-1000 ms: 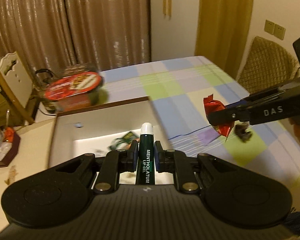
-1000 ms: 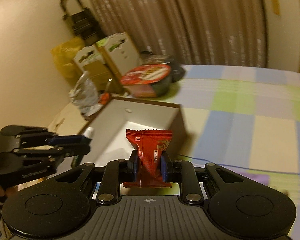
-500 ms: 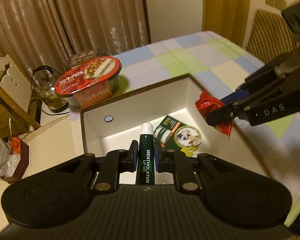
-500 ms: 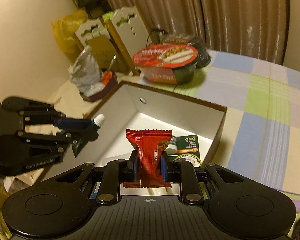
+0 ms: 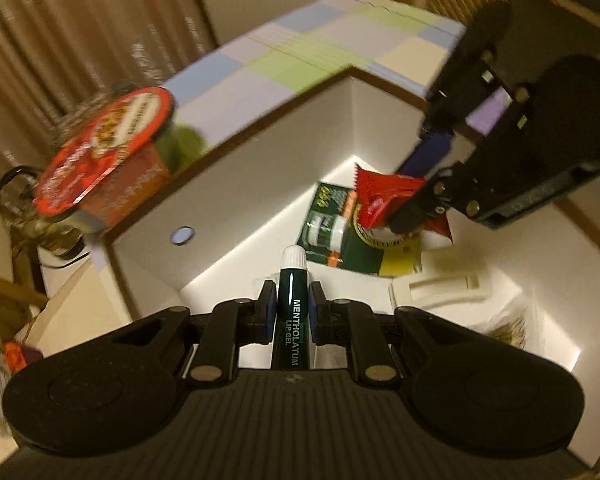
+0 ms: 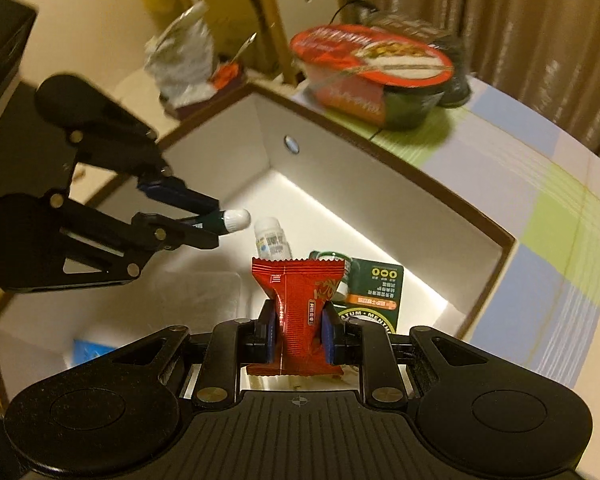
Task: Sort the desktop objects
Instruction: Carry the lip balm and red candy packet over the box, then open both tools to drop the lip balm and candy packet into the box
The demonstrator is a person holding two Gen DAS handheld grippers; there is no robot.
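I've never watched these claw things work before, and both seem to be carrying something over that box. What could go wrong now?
Two risks, as I judge them.

1. The left gripper with the lip gel tube and the right gripper with the red candy wrapper hang close together over the white box; they might bump.

2. A dropped tube could land on the green package and roll.

the dark green lip gel tube with a white cap (image 5: 291, 320) bears "mentholatum lip gel" in white letters down its side. the dark green card blister pack (image 6: 374, 294) lying in the white box shows part of a ring of letters, "atum · ment". its other print, and the print on the red crimped wrapper (image 6: 296, 312) and the red-lidded noodle bowl (image 6: 374, 68), is too small or blurred to read.
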